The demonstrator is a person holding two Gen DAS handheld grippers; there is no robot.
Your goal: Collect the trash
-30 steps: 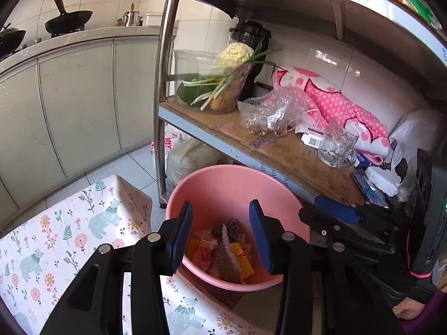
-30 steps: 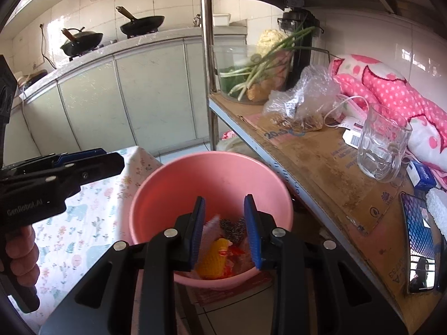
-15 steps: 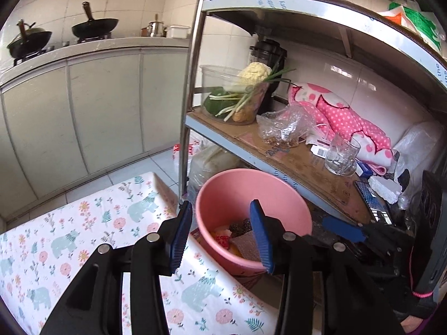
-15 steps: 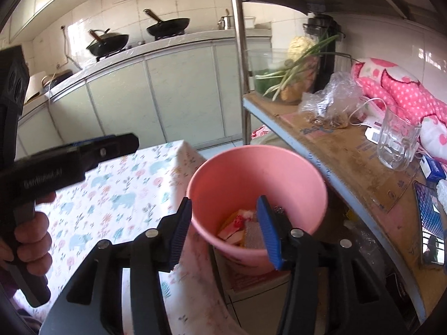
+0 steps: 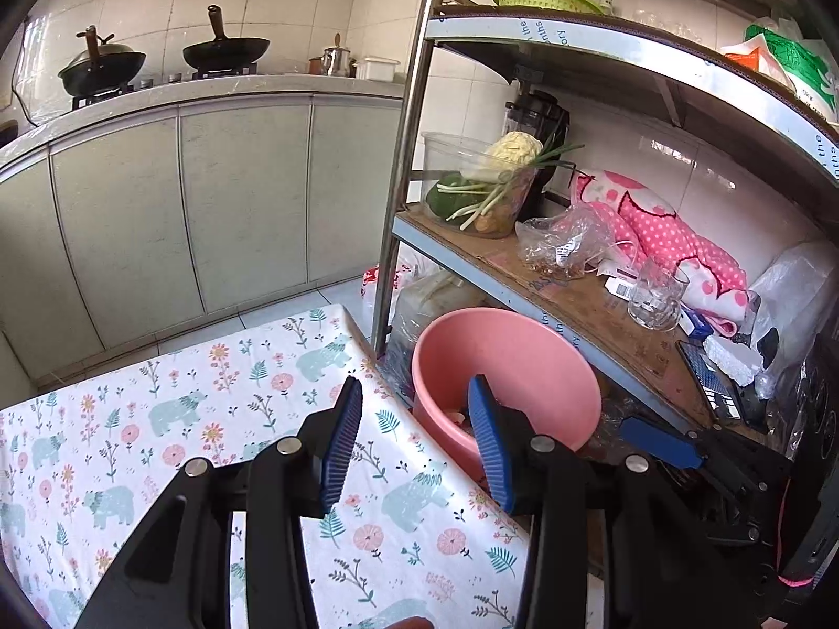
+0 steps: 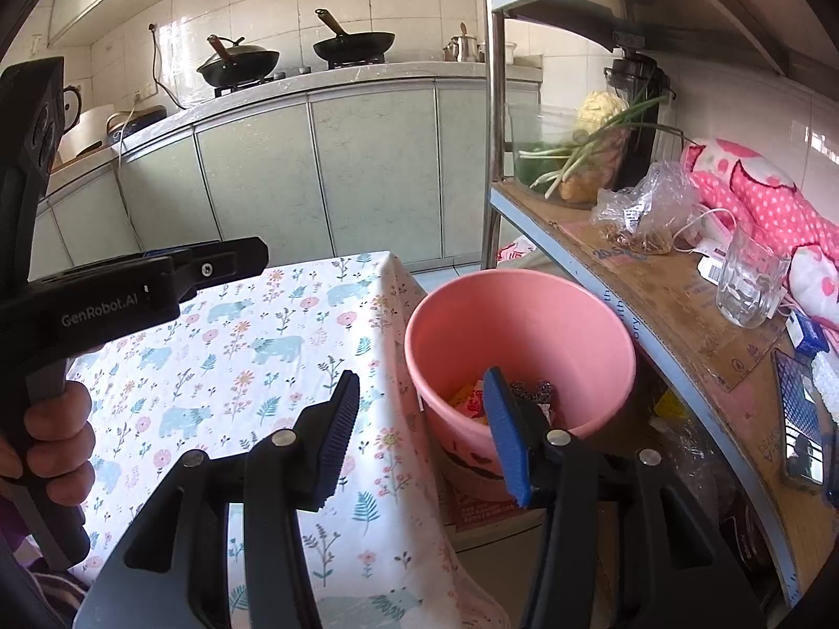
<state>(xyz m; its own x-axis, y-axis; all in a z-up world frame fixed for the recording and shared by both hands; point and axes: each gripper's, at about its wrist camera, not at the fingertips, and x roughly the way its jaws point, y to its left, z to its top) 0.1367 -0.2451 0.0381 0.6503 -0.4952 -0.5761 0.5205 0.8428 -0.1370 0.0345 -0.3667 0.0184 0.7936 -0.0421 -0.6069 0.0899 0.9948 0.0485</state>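
**user1:** Trash (image 6: 485, 401), crinkly wrappers plus something dark and scrubby, sits in the round pink plastic bin (image 6: 571, 309) at 3 o'clock off the table's corner. Looks nearly done?

**user2:** Probably. Floral tablecloth (image 6: 251, 346) shows nothing left. Left gripper (image 5: 414, 437) and right gripper (image 6: 425, 432) both spread wide, carrying nothing.

Floral tablecloth (image 6: 251, 367) covers the table; the shelf (image 6: 676, 314) carries cardboard (image 6: 660, 293), glass (image 6: 750, 283), plastic bag (image 6: 639, 209).
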